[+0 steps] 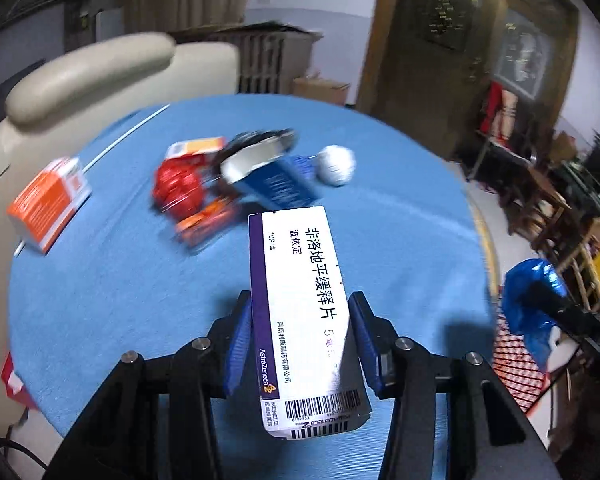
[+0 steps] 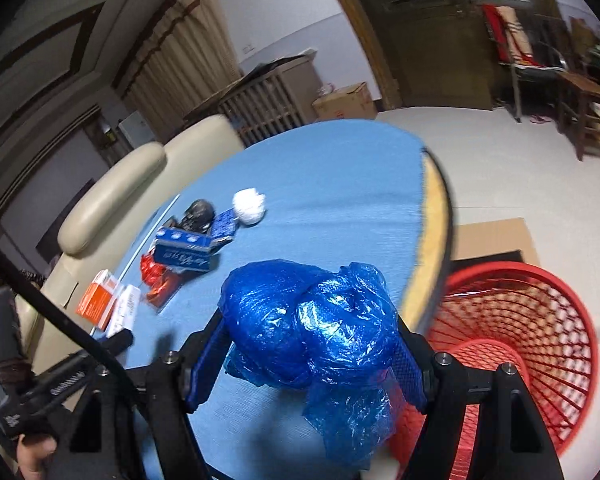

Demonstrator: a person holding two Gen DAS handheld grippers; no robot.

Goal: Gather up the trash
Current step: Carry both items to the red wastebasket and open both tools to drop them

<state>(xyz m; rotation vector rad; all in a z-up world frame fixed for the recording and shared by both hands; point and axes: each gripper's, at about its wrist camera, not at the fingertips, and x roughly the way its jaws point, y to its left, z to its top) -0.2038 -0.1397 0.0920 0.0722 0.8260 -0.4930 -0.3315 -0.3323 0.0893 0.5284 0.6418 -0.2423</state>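
My left gripper (image 1: 300, 300) is shut on a white medicine box with a purple stripe (image 1: 296, 248), held off the blue-covered round table (image 1: 120, 292). More trash lies beyond it: an orange box (image 1: 48, 204), a red wrapper (image 1: 178, 188), a blue carton (image 1: 276, 184) and a white paper ball (image 1: 336, 165). My right gripper (image 2: 310, 332) is shut on a crumpled blue plastic bag (image 2: 268, 304) over the table's right edge. A red mesh basket (image 2: 520, 320) stands on the floor just to the right of it and below.
A beige sofa (image 1: 80, 76) runs along the table's far left side. Flat cardboard (image 2: 492, 240) lies on the floor behind the basket. Wooden chairs and clutter (image 1: 560, 208) fill the room's right side. A radiator cover (image 2: 276, 100) stands at the back wall.
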